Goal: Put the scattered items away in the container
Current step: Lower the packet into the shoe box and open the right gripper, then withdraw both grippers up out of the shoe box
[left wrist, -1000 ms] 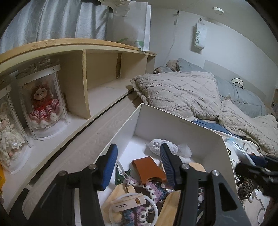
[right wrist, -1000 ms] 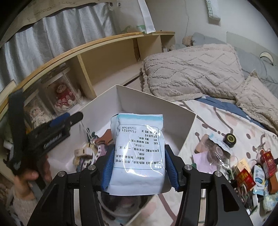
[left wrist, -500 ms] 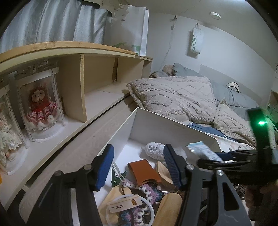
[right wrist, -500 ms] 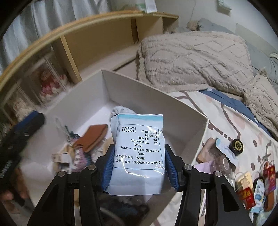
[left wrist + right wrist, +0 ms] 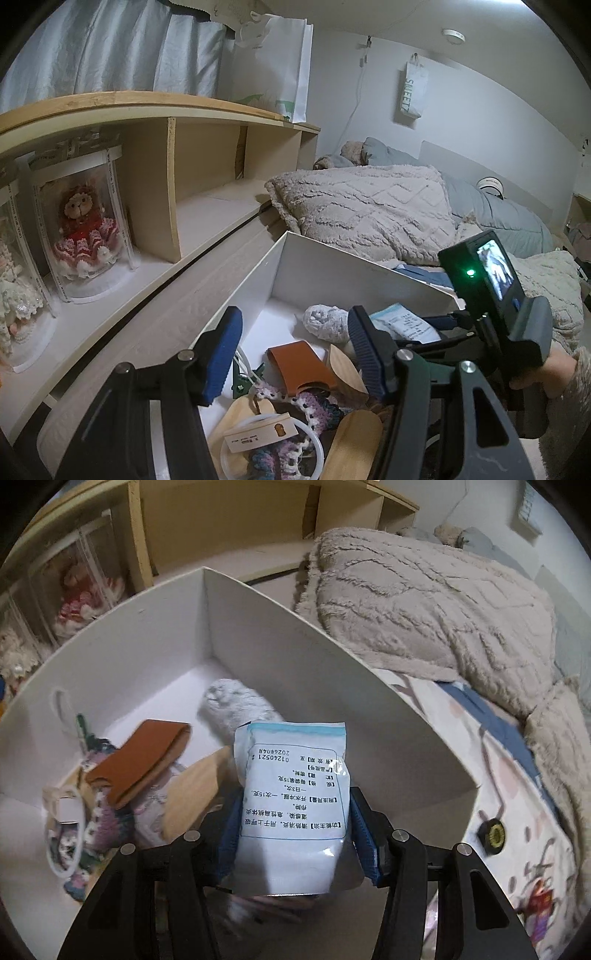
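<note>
The blue-and-white sachet (image 5: 293,805) stood upright between the blue pads of the right hand-held gripper (image 5: 295,830), whose jaws were opening around it, above the white box (image 5: 332,664); the right pad seemed just clear of it, the left hard to judge; beyond lay a grey fluffy ball (image 5: 236,705), to the left a brown leather pouch (image 5: 140,760), wooden pieces (image 5: 195,786) and crochet work (image 5: 103,823); the left hand-held gripper (image 5: 295,354) hung half-open and empty over the same box; the sachet's lower edge was hidden, and small items on the bed sheet (image 5: 491,834) to the right were blurred.
</note>
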The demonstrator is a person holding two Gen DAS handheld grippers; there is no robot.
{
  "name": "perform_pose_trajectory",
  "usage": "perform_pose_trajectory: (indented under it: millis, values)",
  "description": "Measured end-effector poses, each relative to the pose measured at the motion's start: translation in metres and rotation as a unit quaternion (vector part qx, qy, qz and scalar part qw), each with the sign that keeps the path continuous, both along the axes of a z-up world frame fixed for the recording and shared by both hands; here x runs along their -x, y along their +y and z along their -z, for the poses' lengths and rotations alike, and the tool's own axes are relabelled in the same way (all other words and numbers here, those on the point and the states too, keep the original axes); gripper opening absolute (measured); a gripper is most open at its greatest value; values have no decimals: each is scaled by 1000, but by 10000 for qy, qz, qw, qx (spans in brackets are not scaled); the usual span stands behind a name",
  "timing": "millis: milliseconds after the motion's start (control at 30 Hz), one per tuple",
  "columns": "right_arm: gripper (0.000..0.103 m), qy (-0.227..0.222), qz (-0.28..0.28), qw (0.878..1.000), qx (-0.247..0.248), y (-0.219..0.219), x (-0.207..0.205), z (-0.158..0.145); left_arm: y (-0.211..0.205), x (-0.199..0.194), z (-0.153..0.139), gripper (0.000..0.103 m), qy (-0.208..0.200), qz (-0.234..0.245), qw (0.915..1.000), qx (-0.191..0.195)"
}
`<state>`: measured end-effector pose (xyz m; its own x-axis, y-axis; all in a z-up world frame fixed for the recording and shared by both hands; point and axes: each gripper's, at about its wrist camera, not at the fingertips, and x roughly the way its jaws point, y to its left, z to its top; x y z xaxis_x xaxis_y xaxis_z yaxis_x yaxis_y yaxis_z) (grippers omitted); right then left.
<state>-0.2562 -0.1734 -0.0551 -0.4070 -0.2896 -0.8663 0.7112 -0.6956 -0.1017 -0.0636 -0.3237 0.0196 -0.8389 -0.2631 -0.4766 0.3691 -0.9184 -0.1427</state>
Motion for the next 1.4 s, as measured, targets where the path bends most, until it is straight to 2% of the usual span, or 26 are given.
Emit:
perform_pose_trajectory:
  millis: [200,533,867,1067,1167,1233,1300,1367,1400]
  values:
    - [76,182,246,9995,7,7,-1,-6,-3,-1,0,65,45,-16,9999,-93]
    - [76,159,243,9976,633,18,-22,-30,-1,-1,0,67,32,-33,10000,-49]
    - [76,155,420,9897,1361,55,-41,-46,3,-2,-2,69,-5,-2,10000,-3]
    - [77,192,584,9826,1753,77,-51,-53,12,-5,-8,82,42,52,9999,96]
    - [89,312,641,9803,1843,85,-58,-55,18,-8,-12,94,114,58,9998,136]
    - [89,418,694,9791,1865,89,-62,-57,22,-10,-15,100,173,82,9997,134]
    - [93,446,736,9778,1911,94,-65,-59,25,-11,-17,103,196,95,9997,143]
    - [103,413,712,9771,1961,97,-67,-61,29,-12,-19,103,178,90,9996,206]
    - [103,514,756,9761,1970,100,-70,-63,32,-12,-20,103,167,84,9995,249]
